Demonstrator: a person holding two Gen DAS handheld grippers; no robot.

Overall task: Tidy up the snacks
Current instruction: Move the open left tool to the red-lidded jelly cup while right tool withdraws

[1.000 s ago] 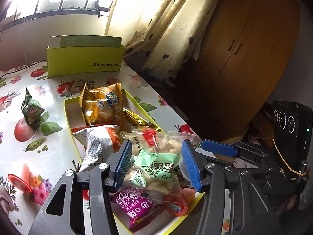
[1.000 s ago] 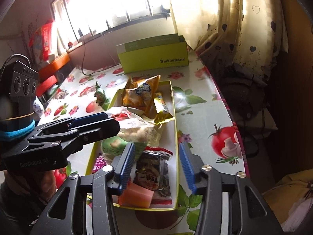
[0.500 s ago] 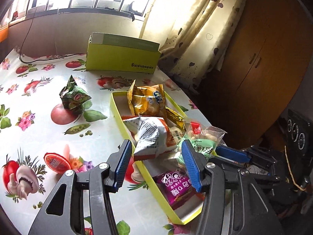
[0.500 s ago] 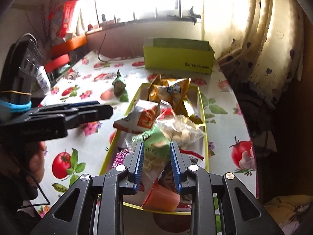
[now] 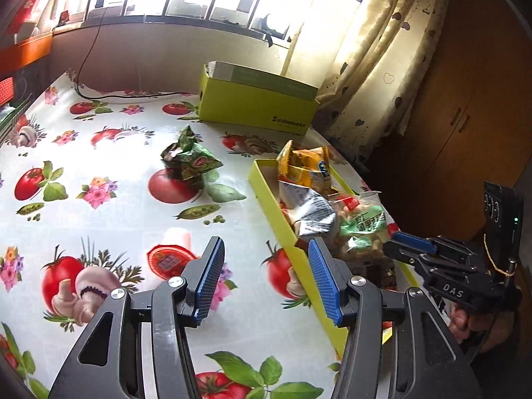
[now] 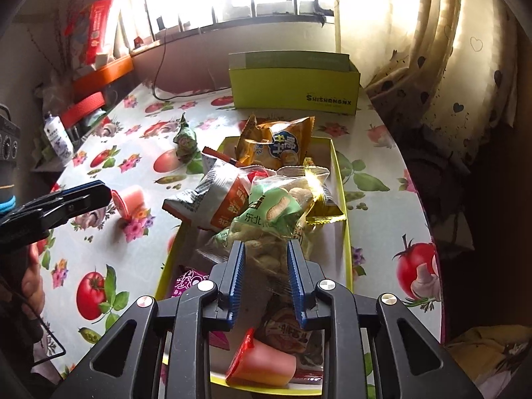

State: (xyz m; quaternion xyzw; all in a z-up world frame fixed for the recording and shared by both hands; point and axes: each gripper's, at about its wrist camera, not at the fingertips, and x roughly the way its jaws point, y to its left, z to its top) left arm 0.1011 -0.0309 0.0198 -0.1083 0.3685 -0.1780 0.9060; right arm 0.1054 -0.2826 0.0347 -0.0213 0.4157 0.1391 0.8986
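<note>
A shallow yellow-green tray (image 6: 342, 206) on the table holds several snack packets. My right gripper (image 6: 266, 279) is shut on a clear and green peanut bag (image 6: 269, 219) and holds it over the tray; the bag also shows in the left wrist view (image 5: 360, 229). My left gripper (image 5: 266, 279) is open and empty above the tablecloth, left of the tray (image 5: 276, 212). A pink jelly cup (image 5: 169, 252) lies on the cloth just ahead of its left finger. A green snack packet (image 5: 189, 159) lies farther back on the table.
A yellow-green box (image 5: 259, 103) stands at the back of the table by the window. A curtain and a wooden cabinet (image 5: 459, 106) are on the right. Bottles and orange shelves (image 6: 96, 76) stand at the far left. The table edge runs right of the tray.
My left gripper has swung left, away from over the tray to above the cloth near the jelly cup. My right gripper has closed on the peanut bag and lifted it.
</note>
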